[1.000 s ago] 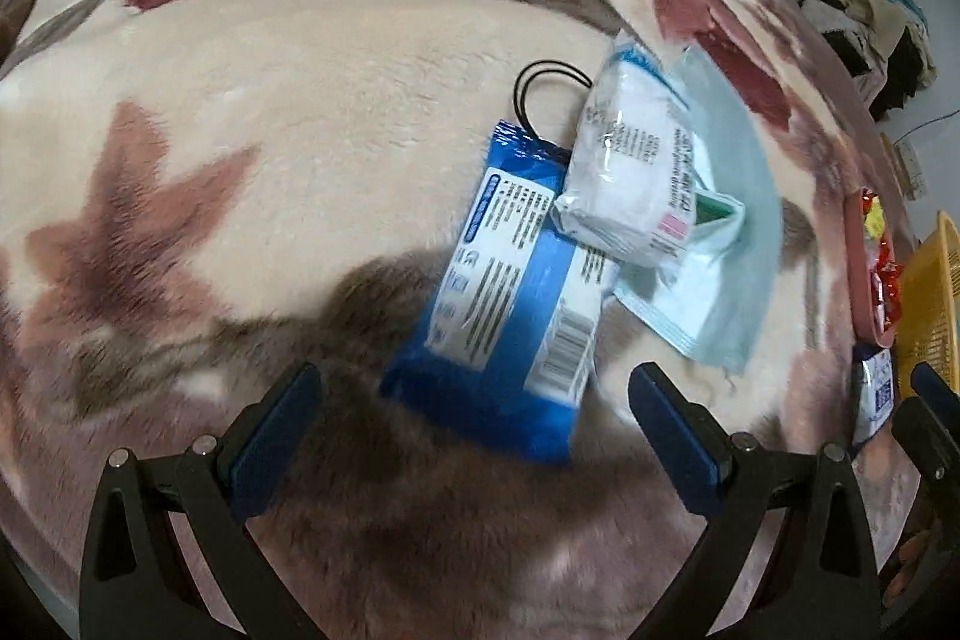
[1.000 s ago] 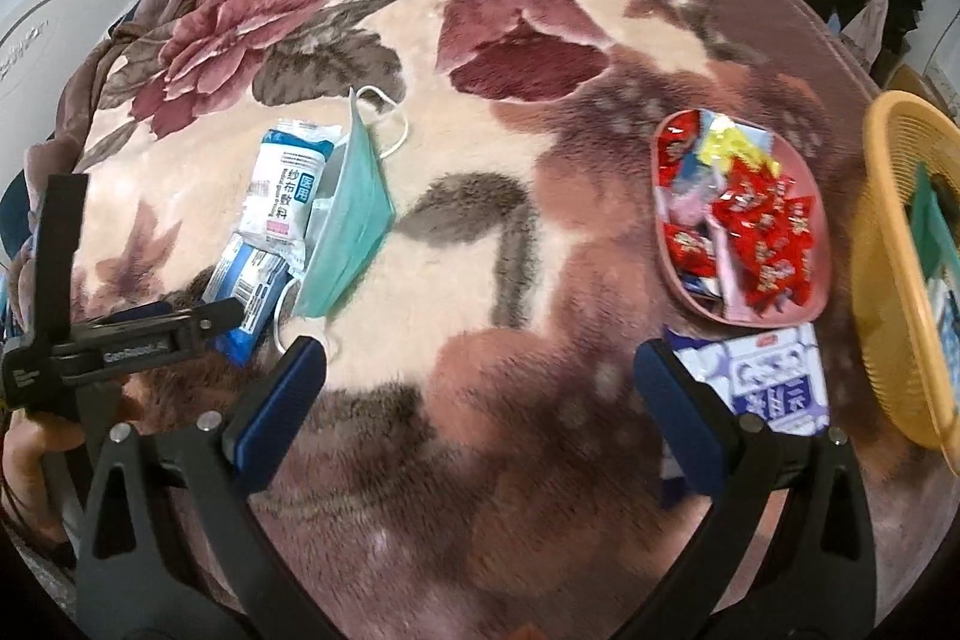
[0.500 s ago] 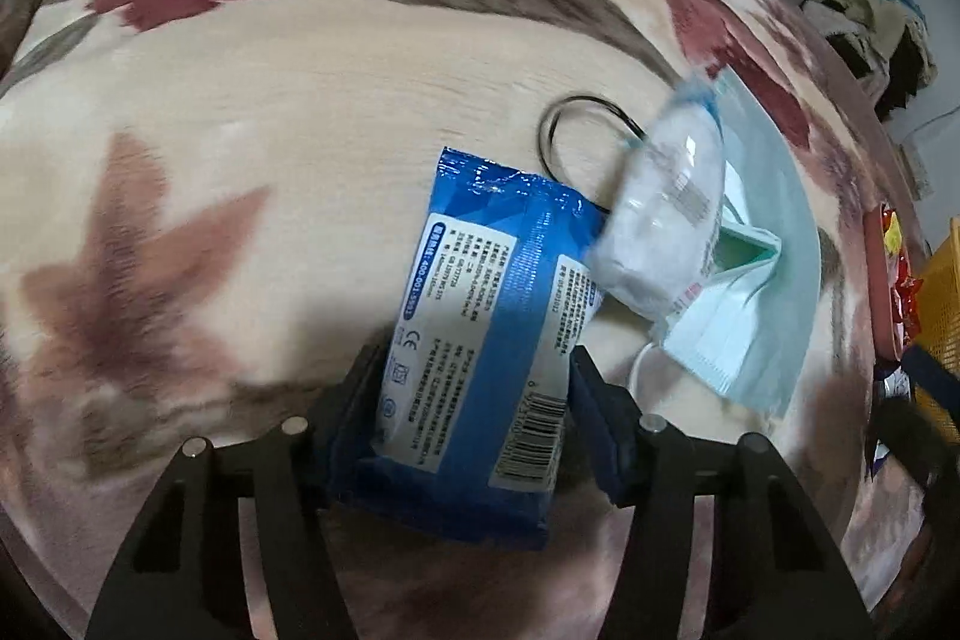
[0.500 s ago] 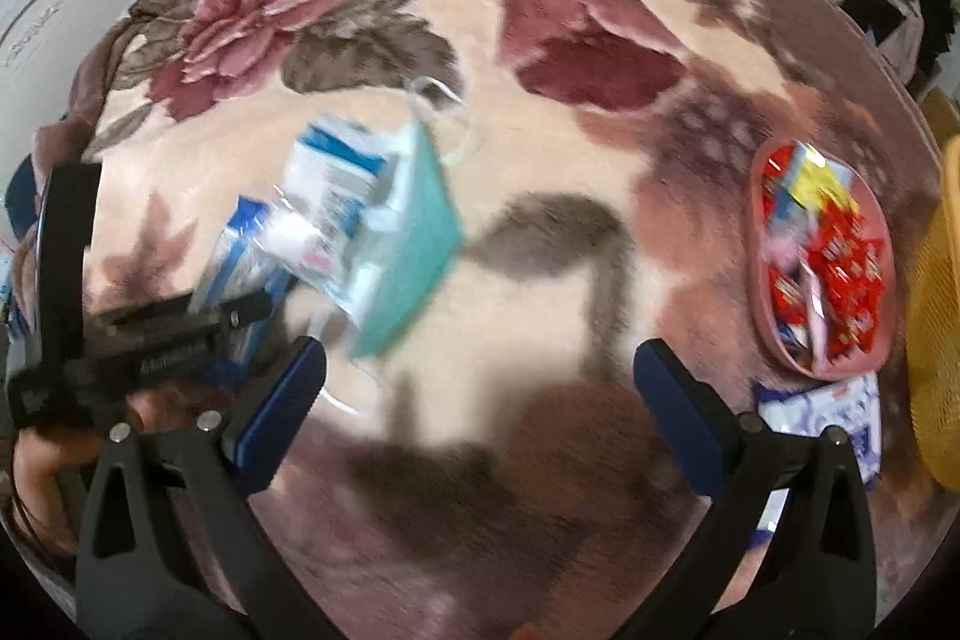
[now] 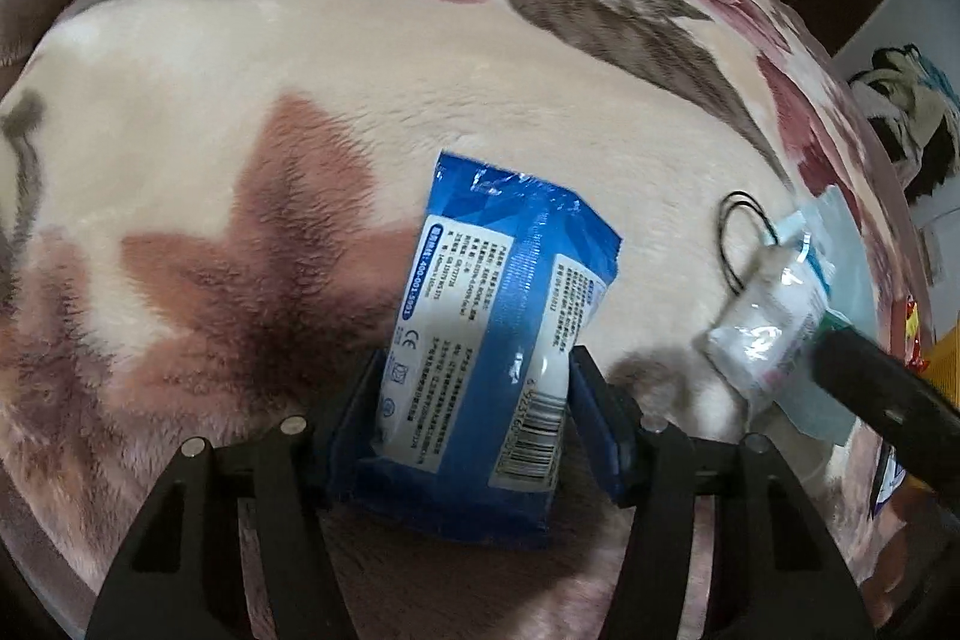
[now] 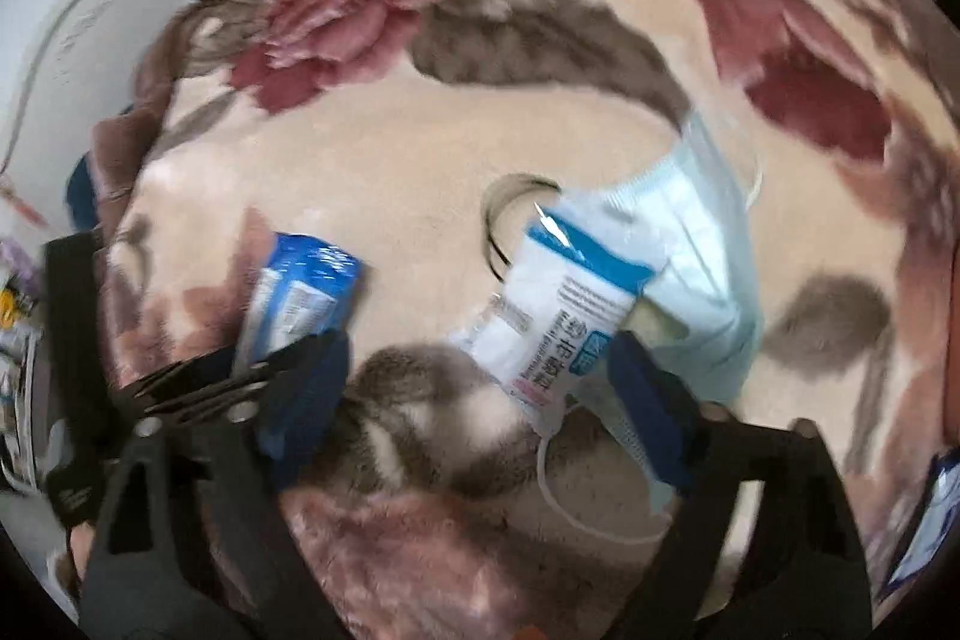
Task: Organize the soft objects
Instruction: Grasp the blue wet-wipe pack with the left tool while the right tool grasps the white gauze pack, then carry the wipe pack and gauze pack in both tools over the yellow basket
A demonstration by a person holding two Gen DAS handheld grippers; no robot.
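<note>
A plush blanket (image 5: 300,112) printed with big red roses and grey-brown leaves on cream covers the whole work surface; the right wrist view is smeared by motion.

The left gripper (image 5: 474,418) is clenched on one blue wet-wipes pack (image 5: 498,334), a blue pad pressed against each long side near its lower end. The pack faces back-side up: two white panels of small print, too fine to read beyond a CE mark, plus a barcode by the right pad and a crimped foil seal at the far end.

The right gripper (image 6: 474,388) has just been narrowing, and its jaws stand apart around the lower end of one white gauze packet (image 6: 558,322), which lies between them; the right pad is at the packet's edge, the left pad clear of it, so no grip shows. The packet carries a blue band across its top and a column of blue Chinese characters I cannot make out.

The packet lies on one pale blue-green face mask (image 6: 702,244), overlapping its left edge. A thin black loop (image 5: 735,244) lies just beyond the packet's far end. The wipes pack sits to the packet's left, apart from it. A second blue-and-white packet (image 6: 924,526) shows at the frame edge, well to the right of the gauze packet.
</note>
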